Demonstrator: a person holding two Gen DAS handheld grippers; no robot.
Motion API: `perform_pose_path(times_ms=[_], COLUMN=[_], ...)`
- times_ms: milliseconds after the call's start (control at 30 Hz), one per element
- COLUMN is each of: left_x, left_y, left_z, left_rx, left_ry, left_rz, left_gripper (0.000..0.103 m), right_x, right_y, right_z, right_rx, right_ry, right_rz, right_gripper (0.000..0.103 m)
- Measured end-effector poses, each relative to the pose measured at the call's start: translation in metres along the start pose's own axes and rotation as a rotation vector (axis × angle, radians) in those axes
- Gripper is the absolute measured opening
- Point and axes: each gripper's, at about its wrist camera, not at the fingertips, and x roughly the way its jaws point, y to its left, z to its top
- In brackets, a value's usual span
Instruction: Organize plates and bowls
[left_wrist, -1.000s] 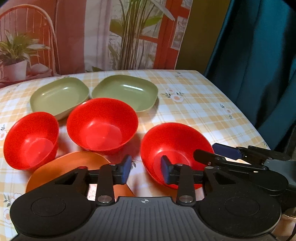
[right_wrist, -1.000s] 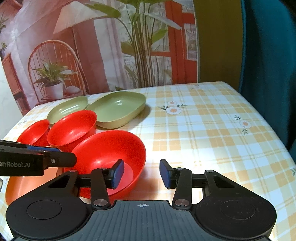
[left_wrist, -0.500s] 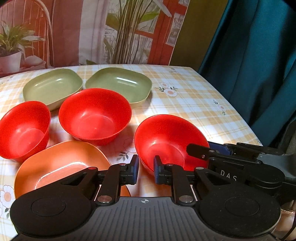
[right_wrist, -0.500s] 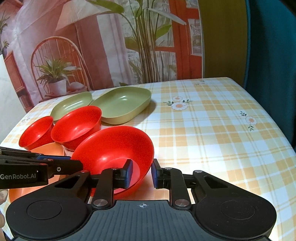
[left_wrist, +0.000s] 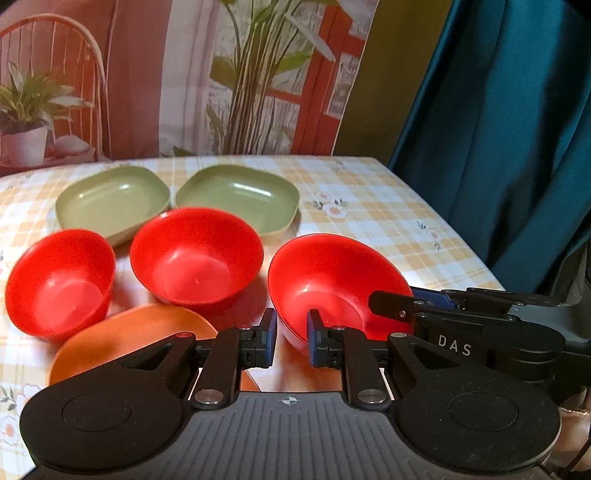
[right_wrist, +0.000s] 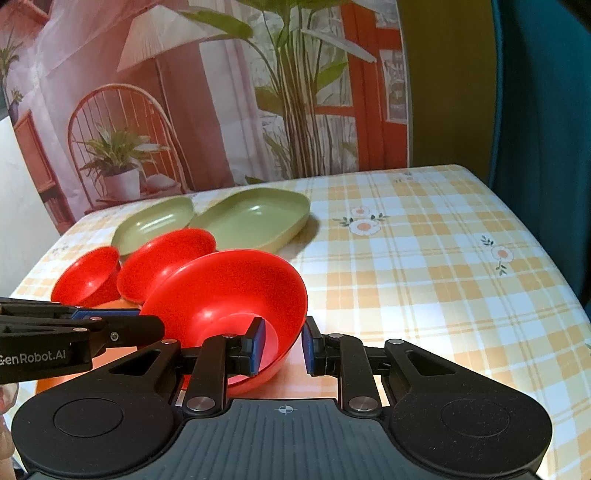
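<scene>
Near bowl: glossy red round bowl (left_wrist: 332, 280), empty, tilted, at the table's 5 o'clock.
Left gripper (left_wrist: 291, 341): jaws pinched on this bowl's near rim.
Right gripper (right_wrist: 283, 345): clamped on the same bowl's rim at 3 o'clock.
Other bowls: two red round bowls (left_wrist: 195, 254), empty, upright, at 9 o'clock.
Plates: two matte green rounded-square plates (left_wrist: 240, 195) at 12 o'clock; orange plate (left_wrist: 129, 336) at 7 o'clock, all empty.
Table (right_wrist: 424, 258): checked floral cloth.
</scene>
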Motion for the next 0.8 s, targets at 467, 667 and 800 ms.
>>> perform_pose_path(times_ms=[467, 667, 800], left_x=[-0.021, -0.018, -0.013], left_y=[0.03, 0.058, 0.069], left_z=[0.028, 0.044, 0.049], left_rx=[-0.056, -0.113, -0.128], left_ry=[-0.124, -0.118, -0.113], left_rz=[0.088, 0.103, 0.127], left_gripper=[0.019, 0.019, 0.019], right_x=[0.019, 0.048, 0.067], right_y=[0.037, 0.056, 0.067], right_z=[0.05, 0.068, 0.069], right_rx=[-0.079, -0.087, -0.105], right_ry=[-0.037, -0.025, -0.004], right_rz=[0.073, 0.093, 0.084], right_gripper=[0.021, 0.021, 0.021])
